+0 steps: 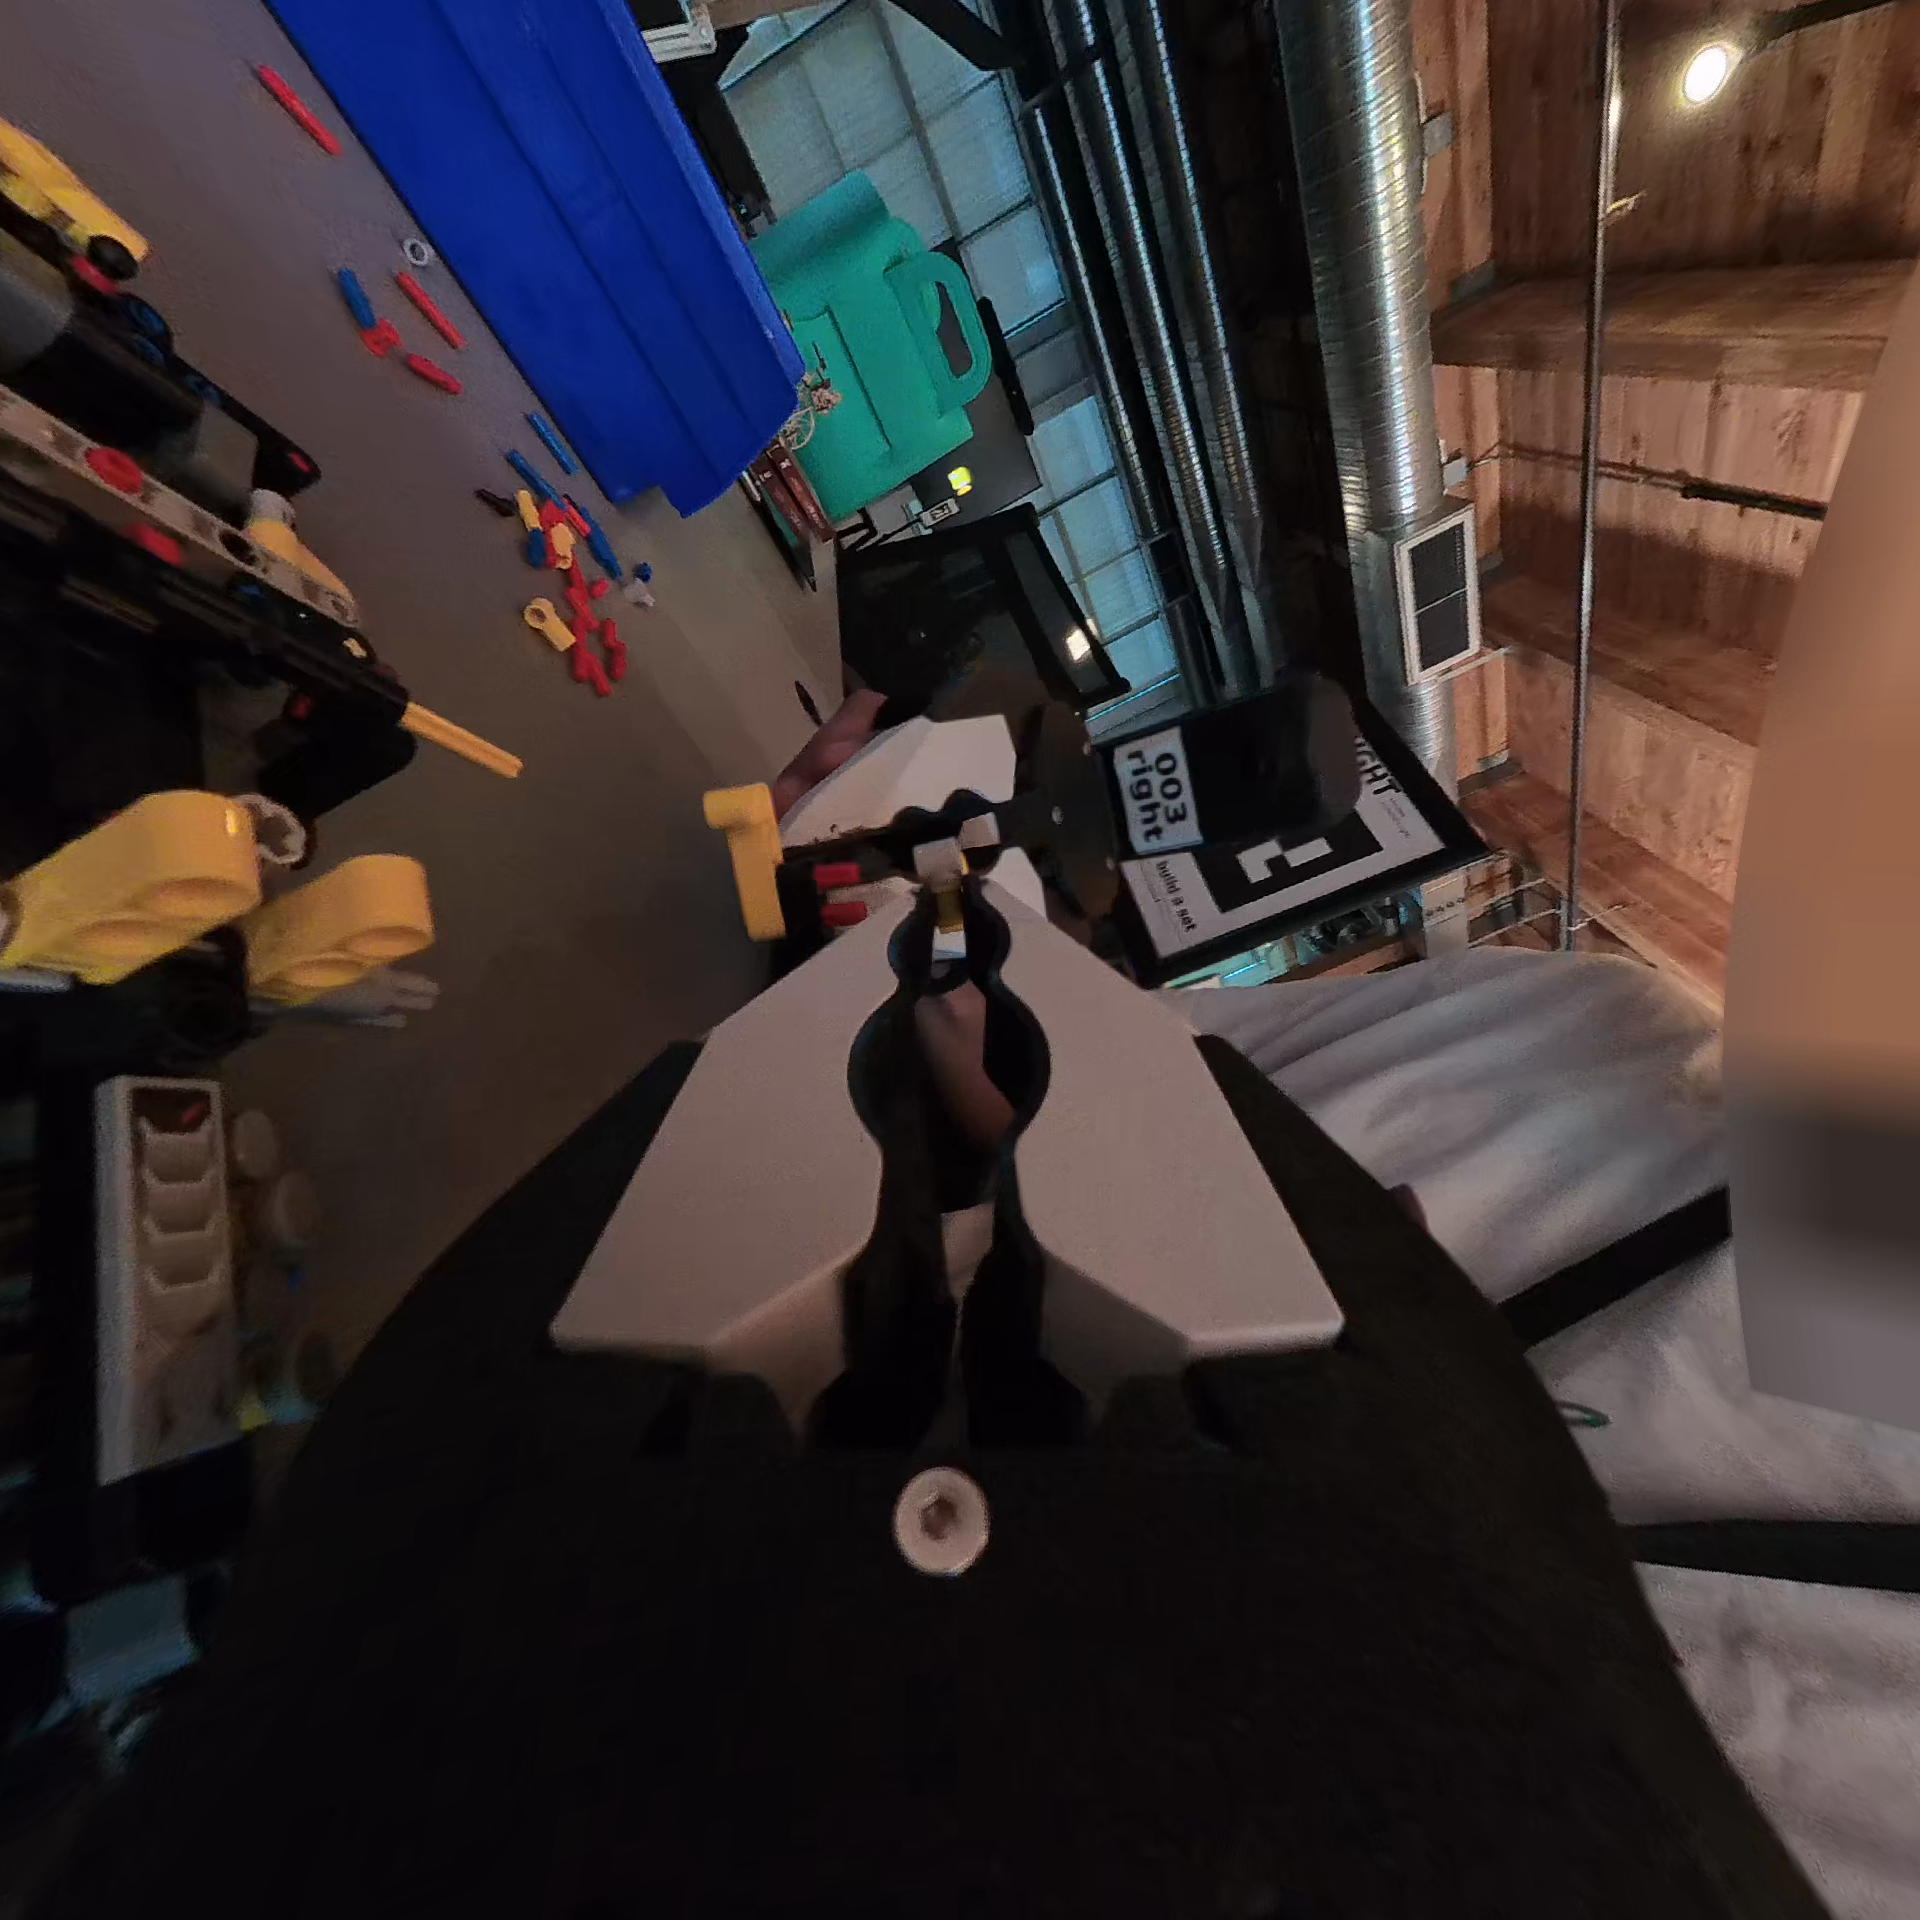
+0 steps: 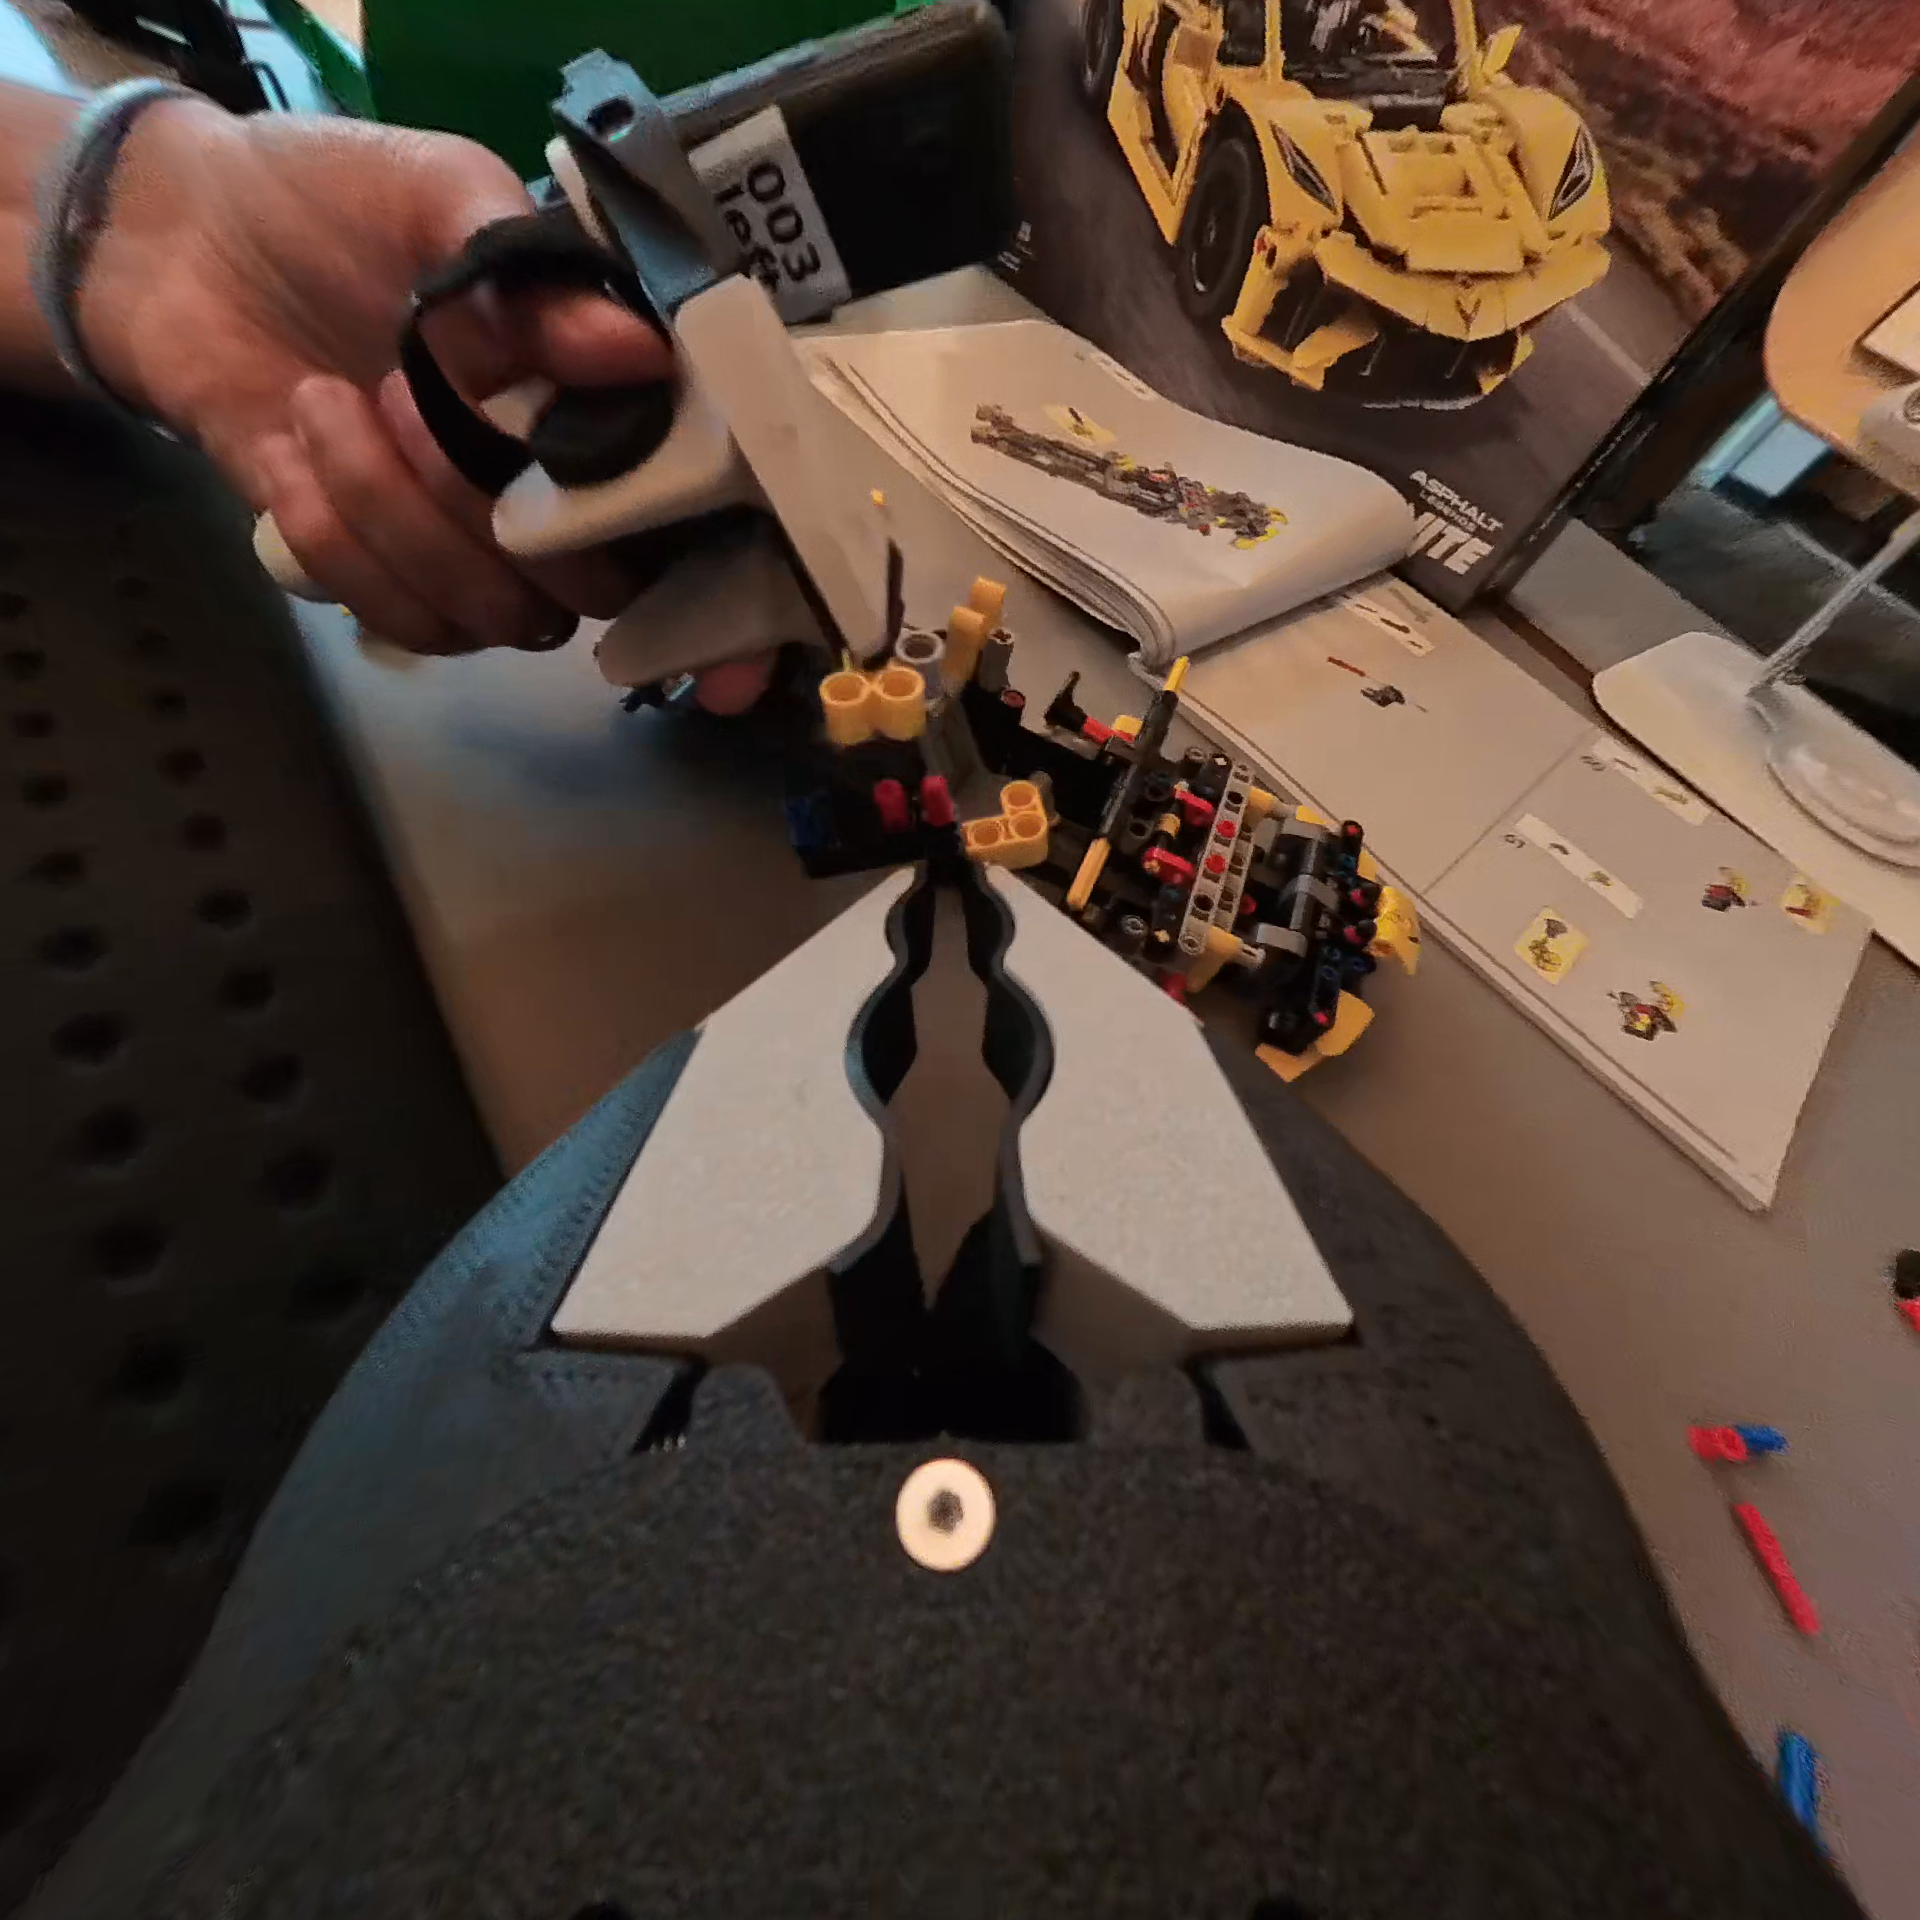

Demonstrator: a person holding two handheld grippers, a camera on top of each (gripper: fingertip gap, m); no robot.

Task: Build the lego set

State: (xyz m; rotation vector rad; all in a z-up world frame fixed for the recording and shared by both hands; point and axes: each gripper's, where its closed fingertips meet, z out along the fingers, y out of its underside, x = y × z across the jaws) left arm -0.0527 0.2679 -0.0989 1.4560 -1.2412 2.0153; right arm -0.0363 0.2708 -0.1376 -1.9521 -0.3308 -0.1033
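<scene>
Right wrist view: right gripper (image 2: 943, 847), jaws clenched on a black sub-assembly (image 2: 868, 800) above the worktop (image 2: 582, 831), steadies it while left gripper (image 2: 868, 634), gripping a small pin (image 1: 948, 902), fits it.

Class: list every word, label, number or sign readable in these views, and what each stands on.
I will not copy wording; the bearers are:
White label on the right gripper.
Grey label on the left gripper.
Black-and-white marker card.
Set box, printed front.
Instruction booklet: numbers too small.
</scene>
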